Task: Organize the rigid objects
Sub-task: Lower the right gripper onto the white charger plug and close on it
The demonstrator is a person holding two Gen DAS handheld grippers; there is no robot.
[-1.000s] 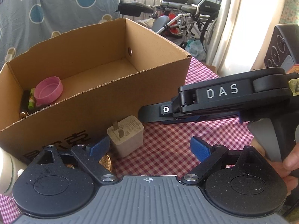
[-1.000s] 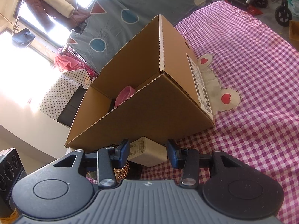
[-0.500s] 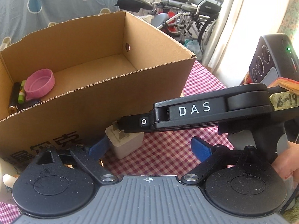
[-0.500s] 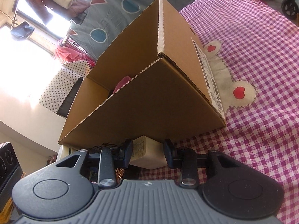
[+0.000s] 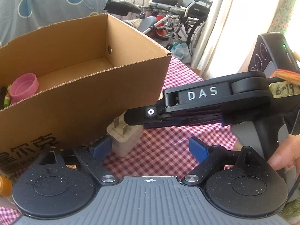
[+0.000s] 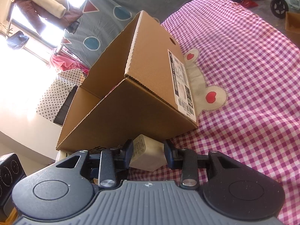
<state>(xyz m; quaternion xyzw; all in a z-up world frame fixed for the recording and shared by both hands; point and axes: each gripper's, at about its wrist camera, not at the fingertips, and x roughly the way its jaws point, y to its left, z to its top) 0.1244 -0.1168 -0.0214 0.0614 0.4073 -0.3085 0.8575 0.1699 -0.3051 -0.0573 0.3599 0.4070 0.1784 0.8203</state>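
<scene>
Right wrist view has our right gripper (image 6: 148,152) down low at the foot of the cardboard box (image 6: 131,101), jaws on either side of the white plug adapter (image 6: 148,157). The left pad sits against its printed face and the right pad looks to be touching its other side, so we'd call it clamped on the adapter, which rests on the pink checked cloth (image 6: 243,93) covering the bench, right up against the box wall. From the left wrist cam, our left gripper (image 5: 150,148) hangs just in front of the same spot with its jaws closing in but nothing between them; its left blue pad sits just beside the adapter (image 5: 123,140), whose two metal prongs point up and back toward the box (image 5: 90,101). The right gripper (image 5: 136,119) reaches in from the right side of that view, a hand (image 5: 285,155) on its grip. Inside the box, at the left end, lies a pink cap (image 5: 24,87) with a greenish battery (image 5: 7,97) next to it.
</scene>
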